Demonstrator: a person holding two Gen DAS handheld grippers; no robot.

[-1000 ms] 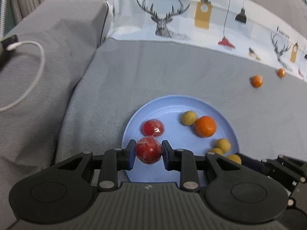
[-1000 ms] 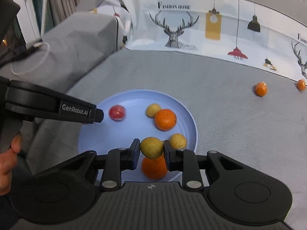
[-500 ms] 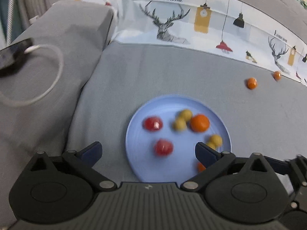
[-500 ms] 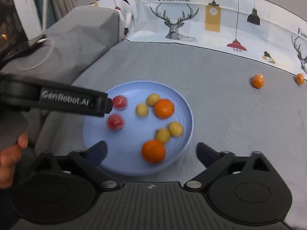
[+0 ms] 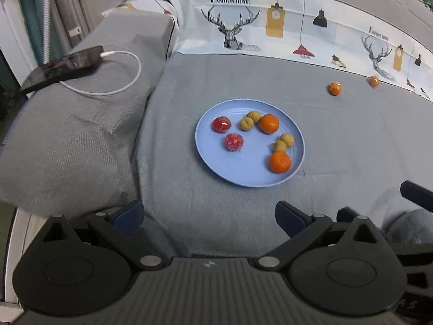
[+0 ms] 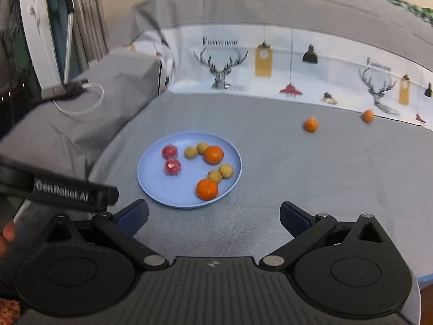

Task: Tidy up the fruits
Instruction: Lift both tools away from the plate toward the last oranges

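Hovering wide open, both grippers sit well short of the plate [image 5: 208, 159], and nothing lies between either pair of fingers. The left gripper [image 5: 209, 216] has its jaws spread as far as they go, empty grey cloth [image 5: 338, 140] showing in the gap; the right gripper [image 6: 213, 215] is the same, pads apart and bare.

Ahead of the left fingers the plate carries eight fruits: two red ones [image 5: 221, 124] on its left side, two yellow pairs [image 5: 250, 120], and two oranges [image 5: 269, 123], one far, one at the near right rim. Two more small oranges [image 5: 335, 88] lie loose on the cloth, far beyond the plate and off to the right of the fingers, close under the printed fabric [image 5: 243, 24]. Those look like the remaining job.

Now the risks. The loose oranges are round and sit on soft fabric, so a pad nudging one off-centre could roll it away towards the backdrop. Reaching for them means passing over or beside the plate; a low finger could clip the rim and set the fruits rolling, especially the near orange at the edge. The left gripper's arm also shows just left of the right fingers, so a crossing reach could knock the two tools together. The right view is blurred, so fine detail there is hard to judge.
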